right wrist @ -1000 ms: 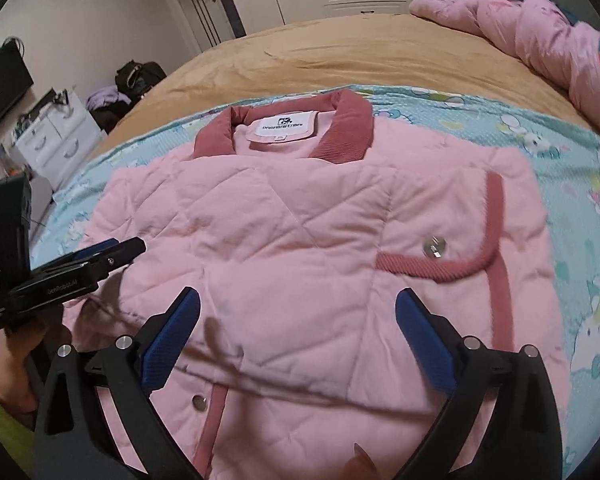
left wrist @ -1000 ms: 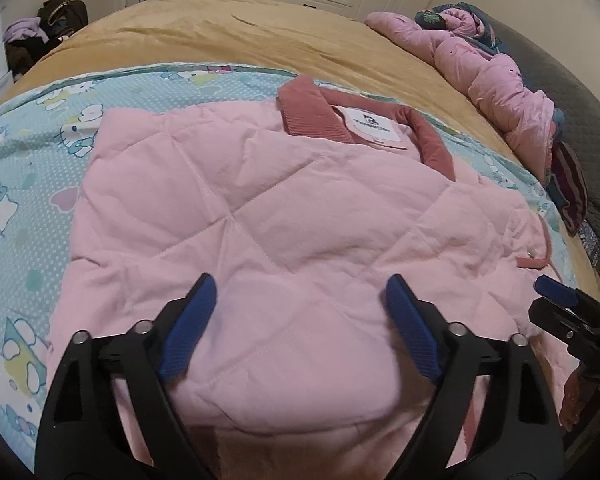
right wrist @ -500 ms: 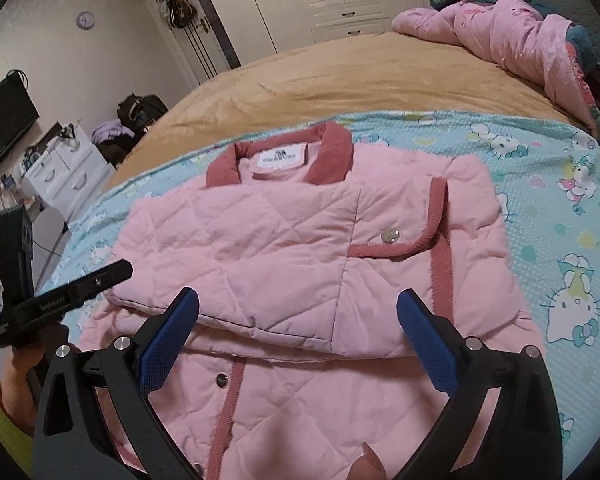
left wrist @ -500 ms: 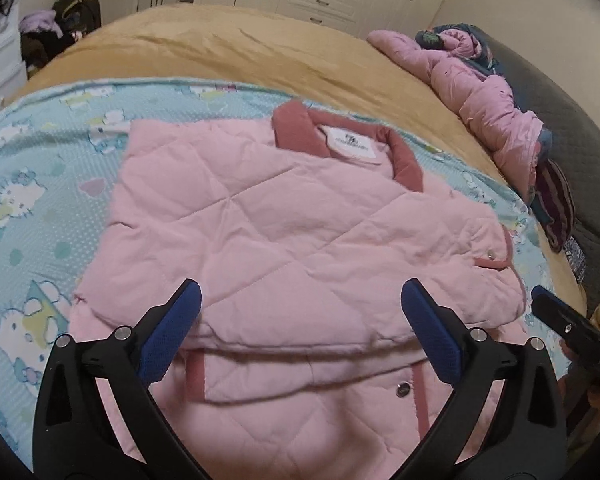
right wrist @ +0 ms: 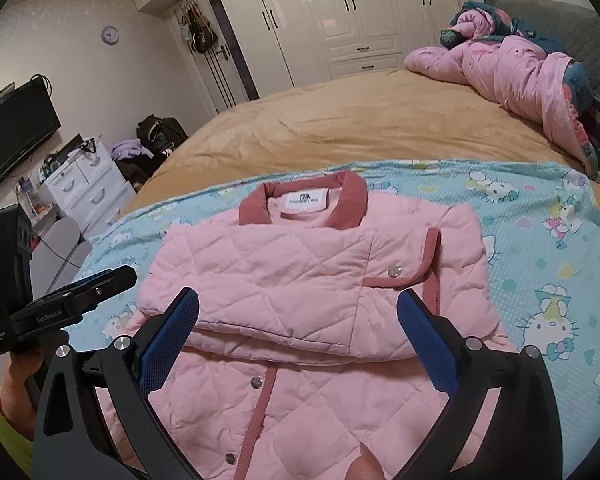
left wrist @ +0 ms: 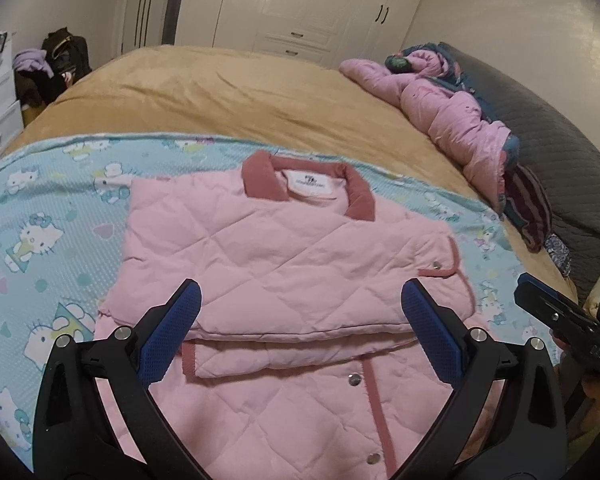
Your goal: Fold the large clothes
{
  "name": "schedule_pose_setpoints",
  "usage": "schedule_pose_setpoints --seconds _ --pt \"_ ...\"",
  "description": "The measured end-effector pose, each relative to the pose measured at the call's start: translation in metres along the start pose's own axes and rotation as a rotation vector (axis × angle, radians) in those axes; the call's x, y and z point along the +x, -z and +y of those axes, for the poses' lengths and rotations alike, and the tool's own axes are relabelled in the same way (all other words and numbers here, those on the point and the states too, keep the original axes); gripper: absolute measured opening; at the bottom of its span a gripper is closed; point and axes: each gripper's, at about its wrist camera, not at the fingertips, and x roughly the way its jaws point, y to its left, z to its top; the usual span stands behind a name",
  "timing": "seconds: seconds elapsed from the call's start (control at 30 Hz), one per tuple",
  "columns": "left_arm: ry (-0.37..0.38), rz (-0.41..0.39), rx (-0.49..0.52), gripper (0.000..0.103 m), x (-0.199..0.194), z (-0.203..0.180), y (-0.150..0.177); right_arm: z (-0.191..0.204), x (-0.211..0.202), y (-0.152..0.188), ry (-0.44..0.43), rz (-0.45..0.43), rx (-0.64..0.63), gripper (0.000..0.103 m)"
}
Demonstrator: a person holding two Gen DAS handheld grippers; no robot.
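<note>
A pink quilted jacket [left wrist: 284, 264] with a dark rose collar lies on a light blue cartoon-print blanket [left wrist: 48, 216] on the bed. Its sleeves are folded across the chest, and the snap-button front shows below the fold. It also shows in the right wrist view [right wrist: 300, 276]. My left gripper [left wrist: 300, 320] is open and empty, held above the jacket's lower part. My right gripper [right wrist: 298, 324] is open and empty, also above the lower part. Each gripper shows at the edge of the other's view, the right one [left wrist: 560, 320] and the left one [right wrist: 72, 304].
A tan bedspread [left wrist: 240, 96] covers the far bed. A crumpled pink duvet [left wrist: 452, 116] lies by the grey headboard [left wrist: 560, 132] at right. White wardrobes [right wrist: 340, 12] stand behind. A white drawer chest [right wrist: 84, 188], a TV [right wrist: 16, 132] and bags stand at left.
Both grippers have pulled back and up from the jacket, so more of the room shows. The folded upper part now lies flat, with the buttoned lower front uncovered below it.
</note>
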Motion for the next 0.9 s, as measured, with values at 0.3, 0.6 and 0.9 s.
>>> schedule_pose_setpoints --seconds 0.3,0.6,0.9 --pt "0.024 -0.044 0.009 0.094 -0.032 -0.009 0.000 0.008 -0.031 0.000 -0.023 -0.041 0.010 0.099" --pt "0.037 -0.078 0.012 0.094 -0.060 -0.011 0.004 0.021 -0.057 0.003 -0.031 -0.067 -0.006 0.099" --pt "0.039 -0.099 0.035 0.094 -0.082 -0.015 0.010 0.031 -0.079 0.005 -0.044 -0.095 -0.019 0.099"
